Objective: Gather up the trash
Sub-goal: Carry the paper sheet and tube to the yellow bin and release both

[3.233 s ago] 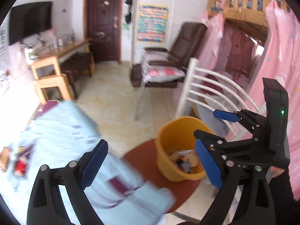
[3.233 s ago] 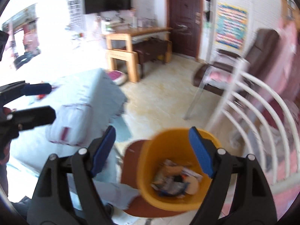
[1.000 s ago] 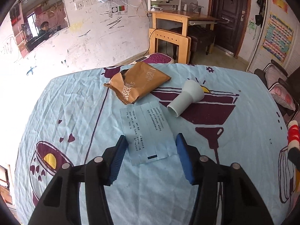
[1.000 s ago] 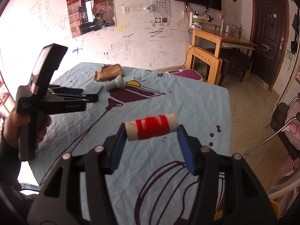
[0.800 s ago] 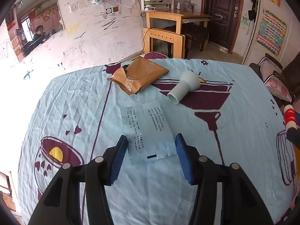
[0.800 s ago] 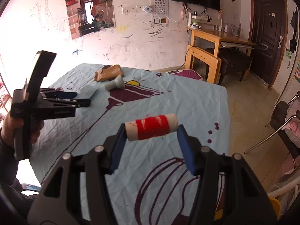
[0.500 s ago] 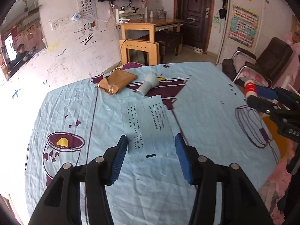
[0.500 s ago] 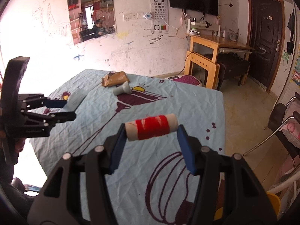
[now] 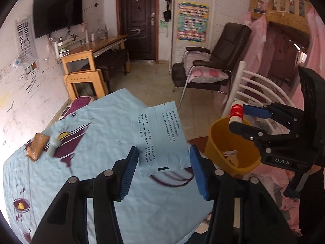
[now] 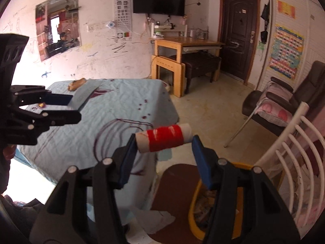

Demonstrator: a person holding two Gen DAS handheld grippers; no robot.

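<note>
Left wrist view: left gripper [image 9: 163, 160] clamped on pale blue printed wrapper [image 9: 160, 136], held over edge of cloth-covered surface [image 9: 61, 162]; yellow bin [image 9: 221, 152] just beyond, roll above its rim.

Right wrist view: right gripper [image 10: 164, 152] clamped endwise on red-banded roll [image 10: 164, 138], above floor beside surface; bin partly hidden below jaws.

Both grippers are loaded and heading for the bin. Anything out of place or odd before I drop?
Nothing looks spilled or damaged. The left gripper holds the blue packet flat, and the right gripper holds the red-banded tube crosswise. A brown wrapper and a pale cup on its side remain on the table.
</note>
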